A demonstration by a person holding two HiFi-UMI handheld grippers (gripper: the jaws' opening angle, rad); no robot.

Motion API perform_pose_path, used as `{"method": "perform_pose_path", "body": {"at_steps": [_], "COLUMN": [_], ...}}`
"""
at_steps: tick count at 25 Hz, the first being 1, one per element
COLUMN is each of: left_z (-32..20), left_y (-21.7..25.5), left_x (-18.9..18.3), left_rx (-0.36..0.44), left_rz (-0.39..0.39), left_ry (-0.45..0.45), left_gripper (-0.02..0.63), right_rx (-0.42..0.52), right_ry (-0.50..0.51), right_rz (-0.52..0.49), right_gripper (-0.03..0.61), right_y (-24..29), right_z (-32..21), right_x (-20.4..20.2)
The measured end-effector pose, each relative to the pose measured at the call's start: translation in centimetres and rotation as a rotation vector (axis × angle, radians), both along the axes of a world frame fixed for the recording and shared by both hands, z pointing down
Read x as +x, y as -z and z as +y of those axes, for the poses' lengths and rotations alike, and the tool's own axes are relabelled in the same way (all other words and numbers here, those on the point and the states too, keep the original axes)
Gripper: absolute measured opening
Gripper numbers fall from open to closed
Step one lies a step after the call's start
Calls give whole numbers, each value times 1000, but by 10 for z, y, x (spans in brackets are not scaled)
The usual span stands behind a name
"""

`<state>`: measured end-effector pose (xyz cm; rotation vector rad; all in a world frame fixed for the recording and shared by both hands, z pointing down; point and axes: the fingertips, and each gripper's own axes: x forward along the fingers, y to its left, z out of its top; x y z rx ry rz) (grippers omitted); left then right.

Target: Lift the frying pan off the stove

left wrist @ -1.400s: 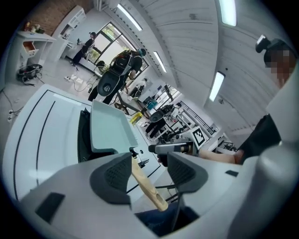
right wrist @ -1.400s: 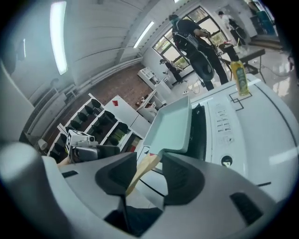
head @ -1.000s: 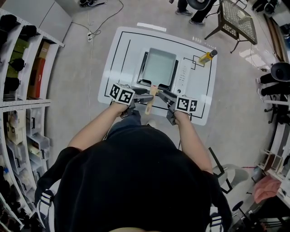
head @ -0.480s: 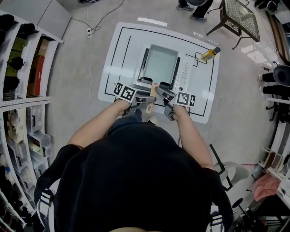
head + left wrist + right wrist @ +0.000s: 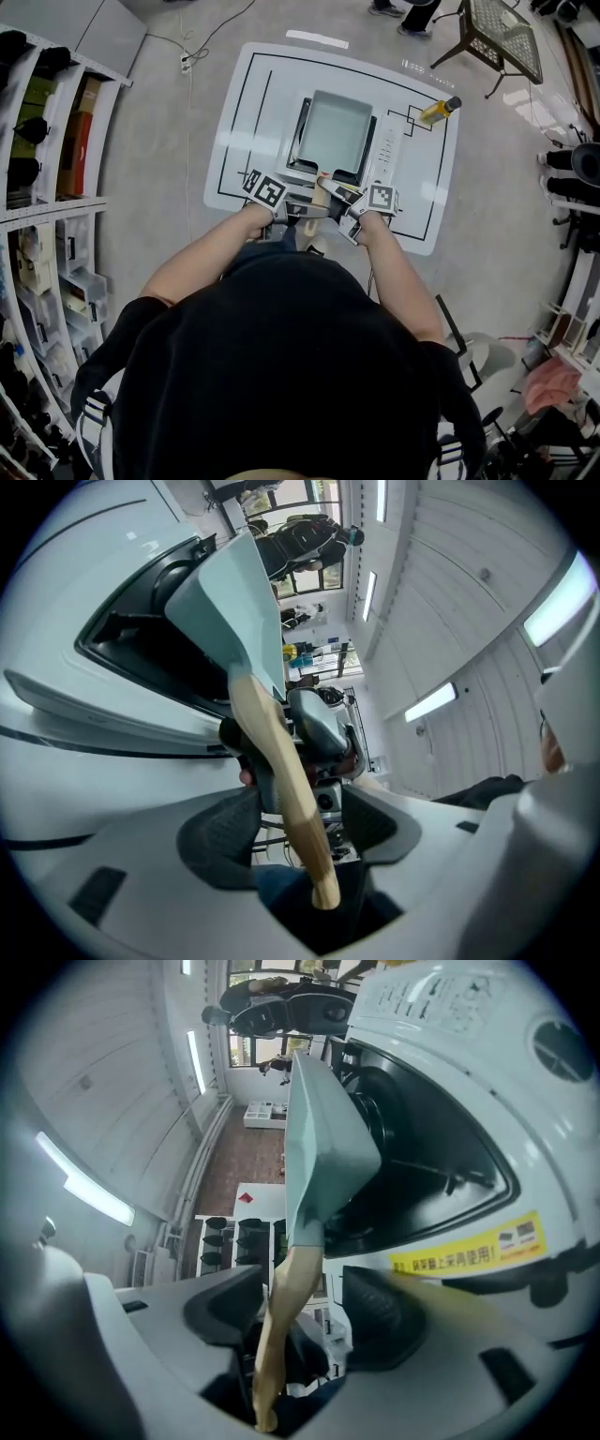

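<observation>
White worktop (image 5: pixel 244 112) lies beneath and beyond both tongs. On it the stove (image 5: pixel 385 150), straight ahead of their tips, carries the pale green frying pan (image 5: pixel 335 131). We note left tongs (image 5: pixel 298 824) and right tongs (image 5: pixel 300 1312) released, the right jaws having just been opening. The pan's wooden handle (image 5: pixel 279 766) runs between both pairs, unpressed.
</observation>
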<state>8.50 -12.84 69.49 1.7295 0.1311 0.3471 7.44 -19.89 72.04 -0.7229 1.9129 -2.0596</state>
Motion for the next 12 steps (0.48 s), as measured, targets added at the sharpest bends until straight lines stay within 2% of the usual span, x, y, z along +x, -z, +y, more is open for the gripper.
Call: {"method": "perform_pose_path", "body": {"at_steps": [4,12], "left_z": [1,6], "left_y": [2,3], "left_x": [2,7], "left_rx": [-29,-43], "left_rz": [22,45], "left_ry": [-8,-33], "left_gripper": [255,147], "right_rx": [-5,14], "right_ry": [16,51], "right_rz": [-32,-116], "right_gripper": [258,250], "right_y": [-4,2], "right_z": [-4,-6], "right_x": [-4,-16]}}
